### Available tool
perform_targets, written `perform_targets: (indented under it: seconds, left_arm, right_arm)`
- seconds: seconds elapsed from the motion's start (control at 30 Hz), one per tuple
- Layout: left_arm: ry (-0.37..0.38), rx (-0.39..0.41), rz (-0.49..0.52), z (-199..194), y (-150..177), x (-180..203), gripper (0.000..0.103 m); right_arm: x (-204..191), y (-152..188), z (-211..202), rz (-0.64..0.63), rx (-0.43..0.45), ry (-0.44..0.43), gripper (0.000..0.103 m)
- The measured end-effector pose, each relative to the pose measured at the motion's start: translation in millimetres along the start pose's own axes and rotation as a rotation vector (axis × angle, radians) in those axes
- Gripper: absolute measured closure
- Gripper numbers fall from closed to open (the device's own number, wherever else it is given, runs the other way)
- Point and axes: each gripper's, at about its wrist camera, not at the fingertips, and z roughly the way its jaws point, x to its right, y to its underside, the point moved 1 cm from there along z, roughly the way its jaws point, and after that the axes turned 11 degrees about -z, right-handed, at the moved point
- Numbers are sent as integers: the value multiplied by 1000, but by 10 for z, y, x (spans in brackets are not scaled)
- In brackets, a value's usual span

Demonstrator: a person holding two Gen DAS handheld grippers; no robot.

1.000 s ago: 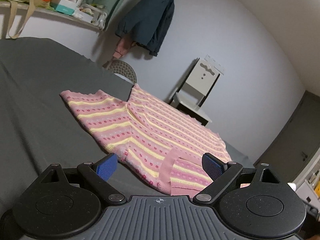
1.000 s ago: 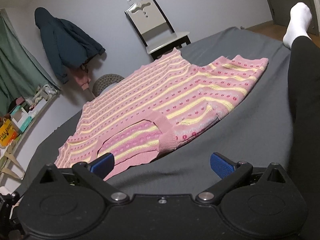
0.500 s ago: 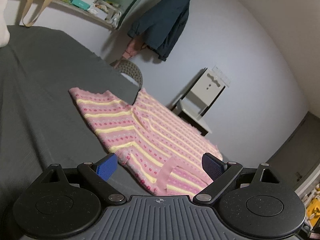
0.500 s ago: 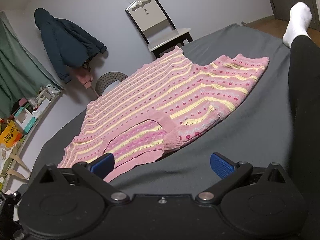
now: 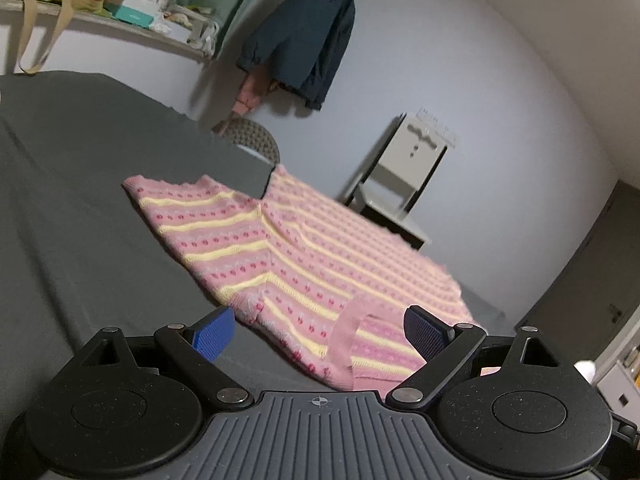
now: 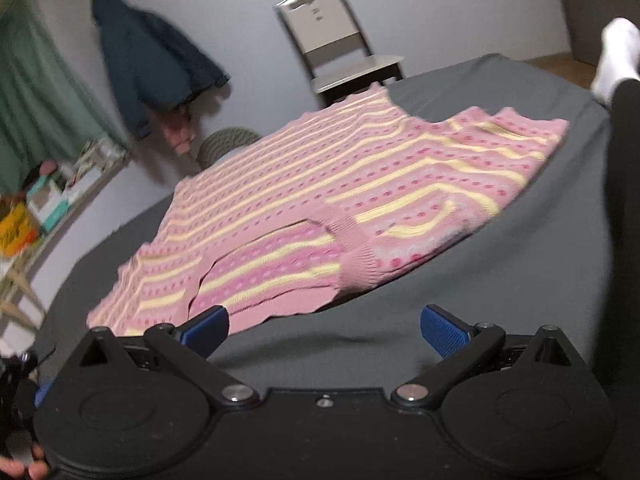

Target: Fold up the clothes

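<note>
Pink knit sweater with yellow stripes (image 5: pixel 304 256) lies flat on dark grey bedsheet (image 5: pixel 80 208) | left gripper (image 5: pixel 318 332) wide, empty, at sweater's ribbed collar | right gripper (image 6: pixel 324 328) wide, empty, just short of collar | risk: pinching sheet with knit, dragging both.

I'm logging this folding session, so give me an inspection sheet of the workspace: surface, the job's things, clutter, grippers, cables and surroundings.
Surface: dark grey sheet, smooth, only mild wrinkles.
Job's things: pink striped sweater spread flat, collar toward the grippers, one short sleeve out to the side; not yet folded.
Clutter: nothing seen on the sheet except a person's leg in black with a white sock at the right edge.
Grippers: left gripper open, empty, at the collar end; right gripper open, empty, just short of the collar edge.
Cables: nothing seen.
Surroundings: chair, dark jacket hanging on the wall, green curtain, shelf with boxes and a tote bag.
</note>
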Motion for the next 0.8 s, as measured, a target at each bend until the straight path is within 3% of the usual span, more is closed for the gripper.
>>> perform_targets:
  seconds: [0.23,0.37,0.47,0.6,0.7,0.8]
  left_arm:
    - [-114,42,-73,42,-131,-177,11]
    - [-142,64,-109,211,-361,-309,11]
    - [-168,107,-120,413,-584,-404,11]
    - [-263,154,-187,760,-875,-642,11]
    - [-367,156,-215,1027,-1052,-839,11]
    - [-411,142,-249,1229,-1166,-1045,12]
  right_arm:
    - [-341,-48,-158,-218,64,-62,0]
    - [-540,-106,-199,-354,148,-111,0]
    - [-644,-188,-56,-424,160,-189,0]
    - [-719,-337,300,-429,116,-334,0]
    - [-726,-439,545,-404,91,-406,0]
    - [-748,-495,722,-394,61,-498,0]
